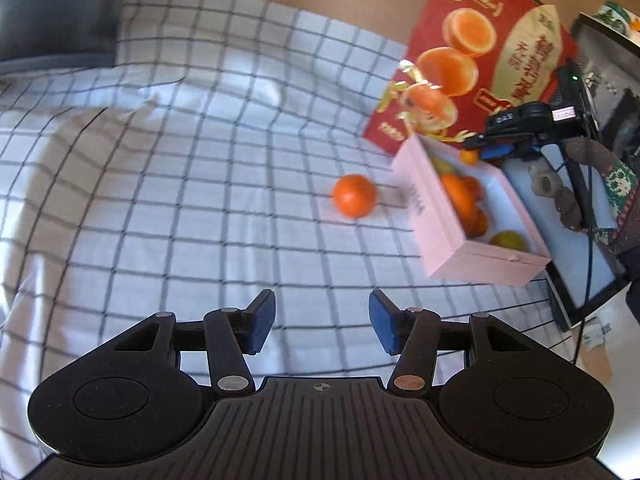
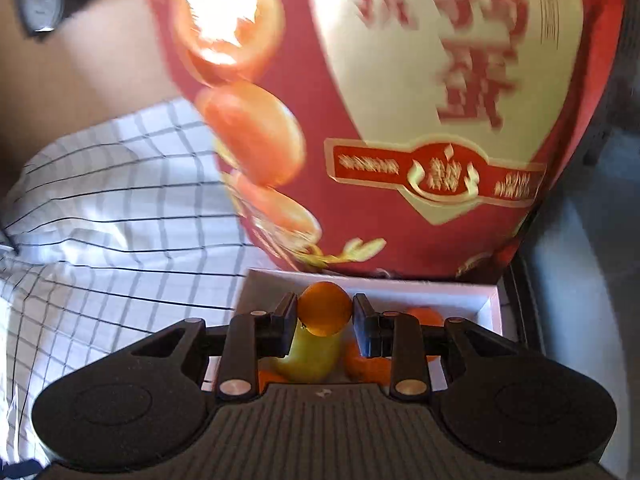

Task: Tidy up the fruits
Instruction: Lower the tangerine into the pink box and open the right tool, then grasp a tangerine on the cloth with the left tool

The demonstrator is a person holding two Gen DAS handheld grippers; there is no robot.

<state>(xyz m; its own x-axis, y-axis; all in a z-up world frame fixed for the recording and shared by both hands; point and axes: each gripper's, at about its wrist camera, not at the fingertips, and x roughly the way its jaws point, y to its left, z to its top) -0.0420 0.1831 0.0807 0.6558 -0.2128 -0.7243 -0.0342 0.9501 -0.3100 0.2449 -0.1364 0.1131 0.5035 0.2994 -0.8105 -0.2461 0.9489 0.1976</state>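
Note:
A loose orange (image 1: 354, 200) lies on the checked cloth (image 1: 180, 160), just left of a pink box (image 1: 436, 216) that holds several oranges (image 1: 460, 196) and a yellow-green fruit (image 1: 509, 240). My left gripper (image 1: 322, 322) is open and empty, above the cloth, short of the loose orange. My right gripper (image 2: 324, 318) is shut on a small orange (image 2: 324, 308) and holds it over the pink box (image 2: 490, 308), above a yellow-green fruit (image 2: 312, 354) and other oranges (image 2: 366, 364). The right gripper also shows in the left wrist view (image 1: 474, 148) over the box's far end.
A red carton printed with oranges (image 1: 468, 60) stands right behind the pink box and fills the right wrist view (image 2: 400, 120). A dark tray edge and cables (image 1: 580, 240) lie right of the box. A dark object (image 1: 56, 12) sits at the far left.

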